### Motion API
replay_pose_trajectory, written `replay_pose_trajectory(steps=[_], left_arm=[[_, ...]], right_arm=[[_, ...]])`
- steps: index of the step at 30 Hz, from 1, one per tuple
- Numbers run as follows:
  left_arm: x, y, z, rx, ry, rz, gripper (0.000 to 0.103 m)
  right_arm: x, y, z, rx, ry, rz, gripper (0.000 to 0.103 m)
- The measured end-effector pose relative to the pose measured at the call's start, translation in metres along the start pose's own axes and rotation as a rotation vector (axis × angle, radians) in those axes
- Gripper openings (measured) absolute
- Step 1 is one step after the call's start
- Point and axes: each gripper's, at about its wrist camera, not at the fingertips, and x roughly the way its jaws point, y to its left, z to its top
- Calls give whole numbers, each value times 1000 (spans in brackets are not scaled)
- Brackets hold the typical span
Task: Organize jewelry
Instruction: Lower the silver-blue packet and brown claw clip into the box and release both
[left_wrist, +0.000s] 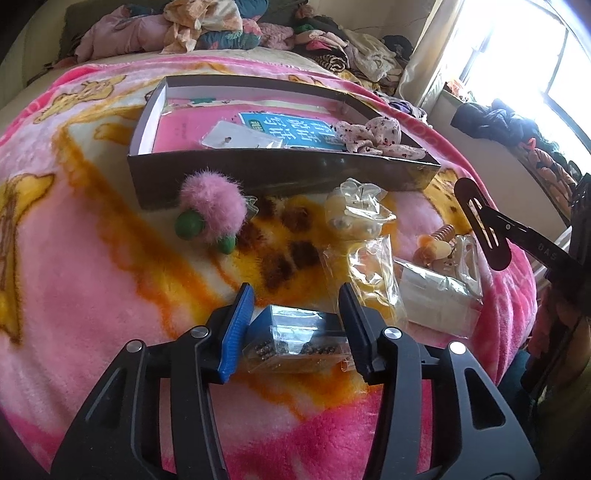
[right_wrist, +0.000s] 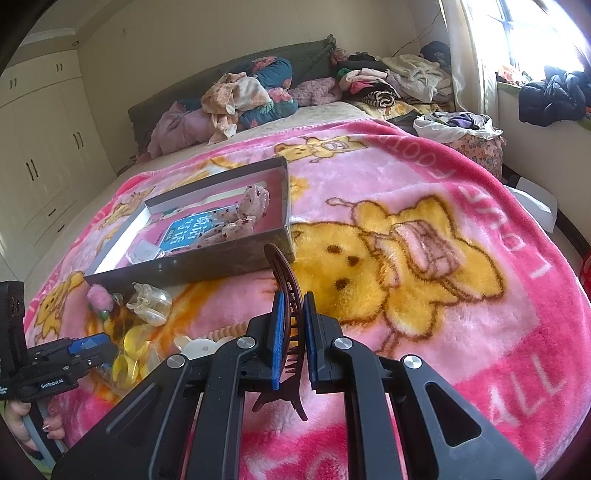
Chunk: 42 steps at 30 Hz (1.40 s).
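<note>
my right gripper (right_wrist: 293, 332) hides the hair clip (right_wrist: 282, 291) middle. the beads in the clear box (left_wrist: 295, 341) blur together.

The setting was a home bedroom: a bed under a pink fleece cartoon-bear blanket (right_wrist: 424, 206), heaped crumpled clothing (right_wrist: 251, 96) at its head, cream built-in wardrobe doors (right_wrist: 40, 147), and a bright sunlit window (right_wrist: 535, 29).

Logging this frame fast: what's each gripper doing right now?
Left gripper: open, jaws either side of the clear plastic box, not clamped.
Right gripper: shut on the brown hair clip.
</note>
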Motion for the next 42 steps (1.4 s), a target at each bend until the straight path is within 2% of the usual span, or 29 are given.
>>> replay_pose_trajectory(steps=[2,4,5,8,10,15,18,28,37,42], left_arm=[[-6,0,-3,28,10,-13,40],[-9,2,-8,47,26,-28,49],[-9,3,-13,50,35,-46,50],[-11,1,-24,96,28,-33,49],[-13,-1,-26,109,20,-23,43],[-16,-7,-25,146,15,-4,43],[-21,-9,-21,147,0,-21,43],[-26,-12,23,120,-96,-39,43],[-24,9,73,82,-181,20,43],[-17,25,92,49,-188,40,43]], right_arm=[[0,0,0,-1,0,-1,10],[0,0,0,2,-1,2,10],[1,0,0,4,0,2,10],[2,0,0,3,6,3,10],[2,2,-1,-1,10,3,10],[1,4,1,-2,8,3,10],[0,6,6,-8,4,8,10],[4,29,33,-48,-7,54,10],[19,58,65,-92,-13,114,10],[30,69,81,-102,-12,138,10]])
